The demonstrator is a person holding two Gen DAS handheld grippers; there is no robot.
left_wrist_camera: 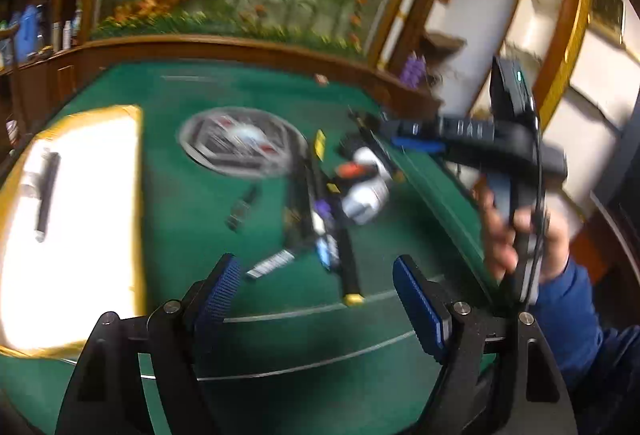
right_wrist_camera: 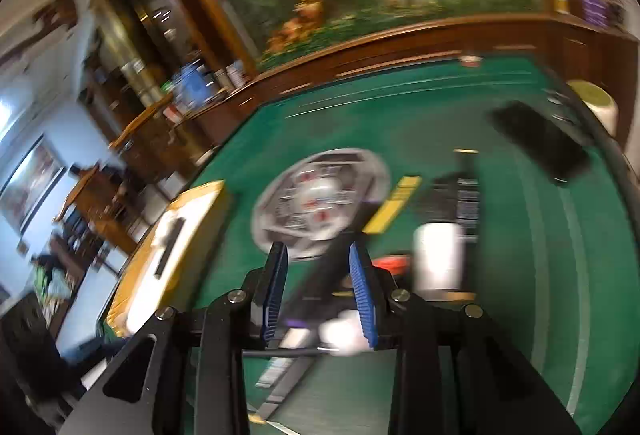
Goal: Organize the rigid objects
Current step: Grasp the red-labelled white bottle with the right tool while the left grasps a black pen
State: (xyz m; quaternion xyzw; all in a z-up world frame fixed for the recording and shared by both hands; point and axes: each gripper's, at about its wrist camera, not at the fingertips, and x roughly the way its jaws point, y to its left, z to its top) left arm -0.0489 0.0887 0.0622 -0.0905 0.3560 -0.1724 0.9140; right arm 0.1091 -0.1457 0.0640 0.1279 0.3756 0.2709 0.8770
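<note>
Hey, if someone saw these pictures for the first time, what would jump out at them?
Probably the bright white tray with a yellow rim at the left of the green table, a dark pen-like stick lying in it. Next, the round silver disc mid-table, with a blurred heap of small items to its right. Both grippers hang above, fingers apart and empty.

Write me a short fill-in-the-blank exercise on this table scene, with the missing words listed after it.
1. The table is covered in ____ felt.
2. The white tray has a ____ rim.
3. The round plate lies between the tray and the ____ of small objects.
4. The left gripper has nothing between its ____ pads.

Missing words: green; yellow; pile; blue
</note>
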